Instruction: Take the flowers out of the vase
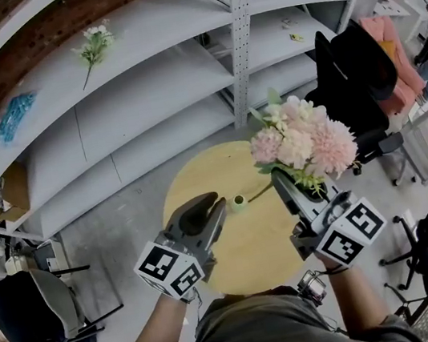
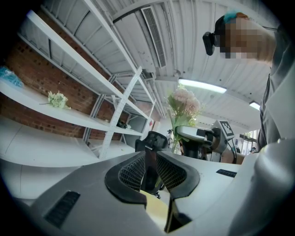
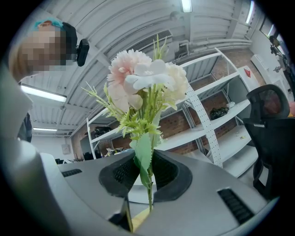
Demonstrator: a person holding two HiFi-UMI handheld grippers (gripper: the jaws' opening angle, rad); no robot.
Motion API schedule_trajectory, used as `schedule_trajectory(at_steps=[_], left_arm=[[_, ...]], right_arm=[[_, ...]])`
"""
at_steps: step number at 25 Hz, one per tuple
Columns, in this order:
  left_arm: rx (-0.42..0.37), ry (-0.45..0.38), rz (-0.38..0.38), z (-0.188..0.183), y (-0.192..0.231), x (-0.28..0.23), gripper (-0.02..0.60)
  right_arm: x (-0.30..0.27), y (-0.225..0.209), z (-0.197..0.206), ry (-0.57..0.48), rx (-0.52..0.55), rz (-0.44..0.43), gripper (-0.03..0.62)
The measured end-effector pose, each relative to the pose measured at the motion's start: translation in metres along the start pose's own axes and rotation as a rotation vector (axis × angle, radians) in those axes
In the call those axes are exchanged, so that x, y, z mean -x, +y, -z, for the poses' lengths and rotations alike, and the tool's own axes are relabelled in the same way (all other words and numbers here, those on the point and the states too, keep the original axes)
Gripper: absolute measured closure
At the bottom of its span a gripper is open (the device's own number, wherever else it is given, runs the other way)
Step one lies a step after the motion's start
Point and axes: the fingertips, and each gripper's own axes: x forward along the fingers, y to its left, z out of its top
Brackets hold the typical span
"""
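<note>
A bouquet of pink and cream flowers (image 1: 303, 143) is lifted above the right side of the round wooden table (image 1: 244, 250). My right gripper (image 1: 281, 181) is shut on its green stems (image 3: 148, 184), and the blooms (image 3: 147, 83) stand upright above the jaws. One thin stem runs down-left to the small pale-green vase (image 1: 239, 201); I cannot tell whether its end is still inside. My left gripper (image 1: 218, 203) hovers just left of the vase, apart from it. Its jaws (image 2: 150, 170) stand a narrow gap apart with nothing between them. In the left gripper view the bouquet (image 2: 184, 103) shows above the right gripper (image 2: 198, 136).
Long grey shelves (image 1: 145, 96) with a perforated upright (image 1: 241, 40) curve behind the table. A loose flower sprig (image 1: 96, 46) lies on the upper shelf. Black office chairs (image 1: 353, 78) stand to the right, and another chair (image 1: 26, 311) sits at the lower left.
</note>
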Motion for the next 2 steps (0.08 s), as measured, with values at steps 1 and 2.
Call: schedule_trajectory(at_steps=[1, 2], left_arm=[[-0.001, 0.002, -0.001, 0.0006, 0.0002, 0.0000, 0.502], [-0.001, 0.003, -0.001, 0.0011, 0.0003, -0.0001, 0.502]], right_arm=[[0.0001, -0.0005, 0.0002, 0.000, 0.001, 0.000, 0.522], [0.0002, -0.0009, 0.0004, 0.001, 0.001, 0.000, 0.522]])
